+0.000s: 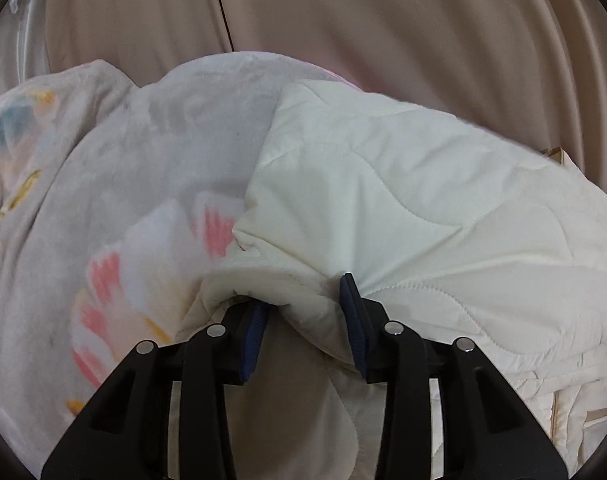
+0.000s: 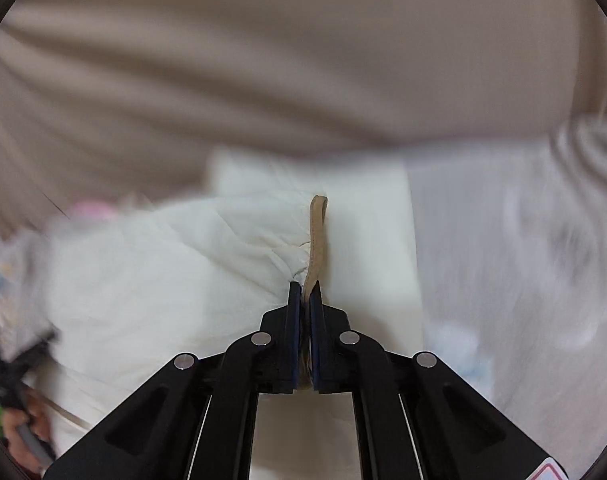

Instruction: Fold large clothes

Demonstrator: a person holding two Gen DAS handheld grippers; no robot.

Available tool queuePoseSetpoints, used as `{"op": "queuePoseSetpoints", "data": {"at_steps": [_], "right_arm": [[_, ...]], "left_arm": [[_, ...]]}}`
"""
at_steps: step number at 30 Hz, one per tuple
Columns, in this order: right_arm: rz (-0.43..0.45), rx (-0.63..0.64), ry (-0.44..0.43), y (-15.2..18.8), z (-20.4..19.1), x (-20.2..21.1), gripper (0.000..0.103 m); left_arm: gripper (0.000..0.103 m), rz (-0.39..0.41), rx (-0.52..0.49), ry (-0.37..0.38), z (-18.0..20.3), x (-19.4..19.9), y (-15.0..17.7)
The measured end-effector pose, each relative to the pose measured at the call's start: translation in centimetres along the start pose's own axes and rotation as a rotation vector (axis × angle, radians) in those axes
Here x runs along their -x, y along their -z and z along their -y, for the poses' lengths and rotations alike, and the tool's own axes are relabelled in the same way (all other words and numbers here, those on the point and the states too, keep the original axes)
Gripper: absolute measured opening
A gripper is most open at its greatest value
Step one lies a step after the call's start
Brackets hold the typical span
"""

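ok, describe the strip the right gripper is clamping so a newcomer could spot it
Find the cream quilted cover piled on the beige bedding. Along its gathered edge runs a tan trim strip, standing upright from the shut right gripper. It is the only tan, stitched band; everything beside it is cream or white.

Beige curtain seen hanging in folds behind; grey fleece blanket w/ pink floral print spread at left.

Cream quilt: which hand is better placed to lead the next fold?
Probably right. The right gripper is shut on the quilt's tan trim, a clean edge to pull. The left gripper only bunches a thick fold of the quilt.
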State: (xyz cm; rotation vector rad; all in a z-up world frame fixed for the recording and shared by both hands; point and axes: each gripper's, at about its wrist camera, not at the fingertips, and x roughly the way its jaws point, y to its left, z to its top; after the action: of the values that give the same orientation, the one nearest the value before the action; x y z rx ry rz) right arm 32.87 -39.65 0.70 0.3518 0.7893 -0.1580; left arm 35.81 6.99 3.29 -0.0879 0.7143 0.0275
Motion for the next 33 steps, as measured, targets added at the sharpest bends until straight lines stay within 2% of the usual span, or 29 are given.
{"op": "queuePoseSetpoints", "data": {"at_steps": [2,4,6,7,9,11,13,14,16,19,21,22,23,24,25,27,28,30,31,32,33], "right_arm": [[0.044,-0.006,0.006,-0.1,0.0,1.0,0.003],[0.080,-0.024,0.043,-0.6,-0.2,2.9,0.013],[0.168,-0.034,0.069,-0.8,-0.8,5.9,0.018],[0.198,-0.032,0.066,-0.7,-1.4,7.0,0.023],[0.220,0.017,0.018,-0.6,-3.1,8.3,0.023],[0.191,0.105,-0.023,-0.2,-5.8,8.3,0.023],[0.123,0.189,-0.053,1.0,-8.4,7.1,0.023],[0.080,0.234,-0.046,1.7,-9.5,6.0,0.022],[0.015,0.302,0.030,2.9,-10.3,3.5,0.011],[0.015,0.294,0.103,3.2,-8.2,2.7,0.010],[0.012,0.208,0.111,2.6,-4.7,3.1,0.009],[0.006,0.165,0.106,2.4,-2.9,3.4,0.001],[-0.002,0.133,0.094,2.4,-1.6,3.7,0.000],[-0.009,0.096,0.099,2.5,-0.3,4.2,0.000],[-0.004,0.066,0.160,2.7,1.1,5.0,0.000],[0.006,0.045,0.165,3.6,2.5,6.8,0.001],[0.013,0.033,0.194,4.1,3.1,8.1,0.010],[0.024,0.025,0.221,5.8,4.6,10.8,0.018],[0.024,0.022,0.219,6.7,5.1,11.9,0.018],[0.021,0.018,0.205,8.0,5.8,13.5,0.018],[0.019,0.015,0.193,9.4,6.4,14.9,0.020]], "left_arm": [[0.036,0.005,0.003,0.001,-0.1,0.1,0.0],[0.037,0.001,0.008,0.004,-0.3,-0.1,0.0],[0.037,0.008,0.008,0.001,-0.3,-0.1,0.1],[0.037,0.009,0.003,-0.008,-0.1,-0.1,0.1],[0.038,0.010,-0.011,-0.028,0.2,-0.1,0.2],[0.038,0.011,-0.018,-0.040,0.5,0.0,0.2],[0.039,0.010,-0.017,-0.041,0.4,-0.1,0.2],[0.039,0.010,-0.014,-0.039,0.3,-0.1,0.2],[0.040,0.007,-0.002,-0.029,0.0,-0.2,0.1],[0.041,0.005,0.013,-0.013,-0.4,-0.3,0.2],[0.041,0.004,0.013,-0.013,-0.4,-0.4,0.2],[0.041,0.004,0.009,-0.014,-0.3,-0.4,0.2],[0.042,0.004,0.007,-0.016,-0.3,-0.4,0.2],[0.042,0.002,0.001,-0.023,-0.3,-0.4,0.2],[0.042,0.000,-0.003,-0.029,-0.3,-0.4,0.2],[0.044,-0.007,-0.015,-0.033,-0.4,-0.2,0.4],[0.044,-0.011,-0.024,-0.035,-0.5,0.0,0.6],[0.052,-0.017,-0.062,-0.053,-0.4,0.6,1.1],[0.058,-0.017,-0.083,-0.078,-0.4,1.0,1.4],[0.076,-0.010,-0.104,-0.136,-0.4,1.7,1.8],[0.086,-0.009,-0.115,-0.166,-0.6,2.2,2.2]]}}
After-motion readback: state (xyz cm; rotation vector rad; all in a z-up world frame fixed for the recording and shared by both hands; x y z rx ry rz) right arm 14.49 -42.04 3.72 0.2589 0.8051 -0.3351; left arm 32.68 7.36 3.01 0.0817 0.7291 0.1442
